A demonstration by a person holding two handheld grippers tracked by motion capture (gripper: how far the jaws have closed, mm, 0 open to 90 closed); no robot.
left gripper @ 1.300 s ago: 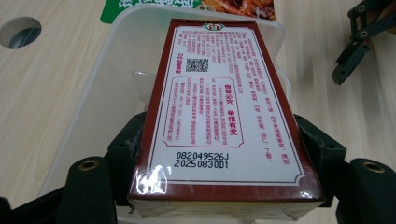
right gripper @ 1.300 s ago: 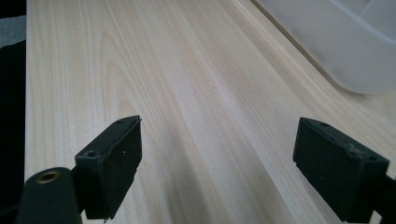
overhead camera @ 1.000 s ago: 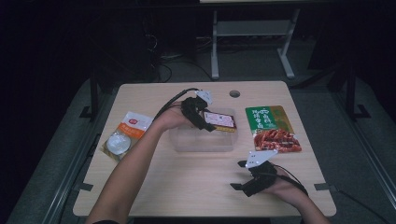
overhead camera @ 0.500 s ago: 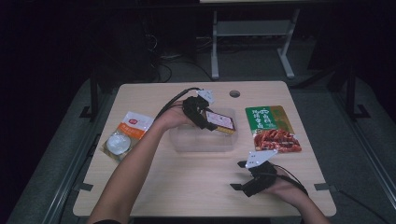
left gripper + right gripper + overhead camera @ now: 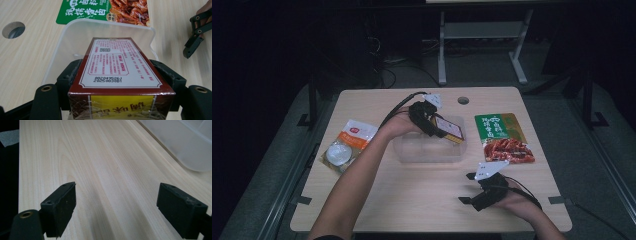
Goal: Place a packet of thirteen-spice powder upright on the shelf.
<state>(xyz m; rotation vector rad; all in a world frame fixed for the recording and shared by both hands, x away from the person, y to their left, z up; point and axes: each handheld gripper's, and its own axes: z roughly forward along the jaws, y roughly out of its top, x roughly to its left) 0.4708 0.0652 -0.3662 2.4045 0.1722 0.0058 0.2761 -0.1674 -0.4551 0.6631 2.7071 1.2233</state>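
Note:
A dark red box with a white printed label and a yellow end [image 5: 450,131] [image 5: 117,65] is clamped between the jaws of my left gripper [image 5: 434,125] [image 5: 117,75]. It hangs tilted over the right part of a clear plastic container [image 5: 427,150] [image 5: 75,30] at the table's middle. Near the front right of the table, my right gripper [image 5: 467,188] [image 5: 120,205] stands open just above the bare wood, nothing between its jaws. A corner of the container [image 5: 187,145] lies ahead of it to the right. The left gripper view catches the right gripper [image 5: 196,35] at its right edge.
A green and red snack packet [image 5: 504,137] [image 5: 105,10] lies right of the container. At the left of the table an orange and white packet [image 5: 356,134] lies beside a round white lidded cup [image 5: 337,154]. A cable hole [image 5: 463,100] [image 5: 13,29] sits near the far edge.

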